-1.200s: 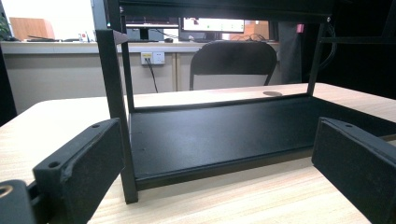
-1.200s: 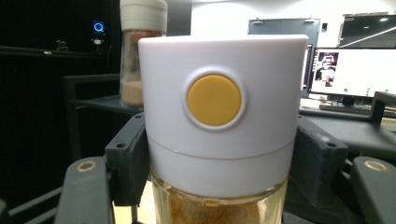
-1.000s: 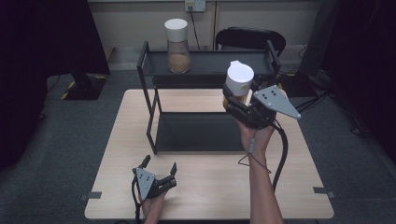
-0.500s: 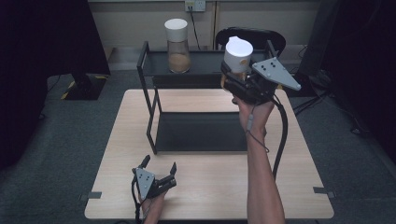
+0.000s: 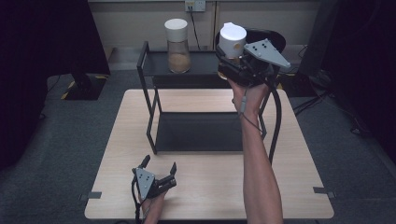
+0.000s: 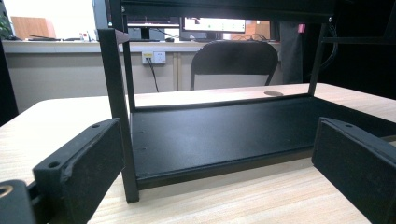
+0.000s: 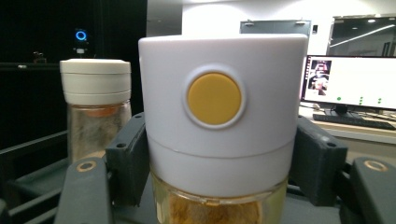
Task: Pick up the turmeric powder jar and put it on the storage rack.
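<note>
My right gripper [image 5: 236, 58] is shut on a glass jar [image 5: 232, 43] with a white lid, held in the air over the right end of the black rack's top shelf [image 5: 205, 65]. In the right gripper view the held jar [image 7: 219, 121] has a yellow button on its lid, and both pads [image 7: 128, 158] press its sides. A second jar [image 5: 176, 45] with a white lid stands on the top shelf further left, second jar [image 7: 95, 112]. My left gripper [image 5: 159, 169] rests open on the table's front, facing the rack's lower shelf [image 6: 224, 135].
The black two-tier rack [image 5: 152, 116] stands on the middle of the wooden table [image 5: 210, 186]. A black chair [image 6: 233, 60] sits behind the table. A dark monitor stand [image 5: 84, 84] is on the floor at the left.
My right gripper has carried the jar up and away from me, from beside the rack's right end to over the top shelf. The left gripper has stayed still.
</note>
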`<state>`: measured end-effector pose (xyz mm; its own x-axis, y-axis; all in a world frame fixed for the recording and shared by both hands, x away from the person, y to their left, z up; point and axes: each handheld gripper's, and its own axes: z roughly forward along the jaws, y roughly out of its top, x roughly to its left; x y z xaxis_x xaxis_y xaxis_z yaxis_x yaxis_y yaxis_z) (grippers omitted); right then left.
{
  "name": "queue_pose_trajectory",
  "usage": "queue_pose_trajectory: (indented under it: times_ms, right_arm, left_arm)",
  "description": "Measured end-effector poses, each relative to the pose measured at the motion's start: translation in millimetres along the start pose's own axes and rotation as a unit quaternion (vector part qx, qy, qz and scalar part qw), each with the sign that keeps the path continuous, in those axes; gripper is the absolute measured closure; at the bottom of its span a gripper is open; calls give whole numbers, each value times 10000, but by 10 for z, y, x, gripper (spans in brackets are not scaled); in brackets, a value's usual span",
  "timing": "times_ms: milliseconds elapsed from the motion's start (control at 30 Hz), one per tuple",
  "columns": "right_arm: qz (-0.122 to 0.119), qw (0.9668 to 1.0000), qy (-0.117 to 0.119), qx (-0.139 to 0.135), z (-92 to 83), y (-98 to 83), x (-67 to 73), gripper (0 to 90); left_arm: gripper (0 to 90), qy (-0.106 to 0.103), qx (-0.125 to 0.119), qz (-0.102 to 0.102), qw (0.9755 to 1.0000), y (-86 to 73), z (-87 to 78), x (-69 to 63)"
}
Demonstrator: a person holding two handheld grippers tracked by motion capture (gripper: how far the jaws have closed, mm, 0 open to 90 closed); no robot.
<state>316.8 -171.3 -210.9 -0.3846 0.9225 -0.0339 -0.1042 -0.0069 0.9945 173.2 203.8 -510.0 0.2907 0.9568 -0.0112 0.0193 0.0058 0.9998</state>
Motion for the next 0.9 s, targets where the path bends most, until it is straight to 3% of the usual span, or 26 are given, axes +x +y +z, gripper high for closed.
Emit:
queue_pose_trajectory:
  times_ms: [433, 900]
  right_arm:
    - [127, 9996, -124, 236, 333, 16, -62, 298]
    - [230, 9990, -99, 377, 484, -14, -81, 298]
  left_arm:
    - [20, -9, -4, 25, 10000, -1, -2, 0]
    - [20, -3, -3, 16, 10000, 0, 0, -1]
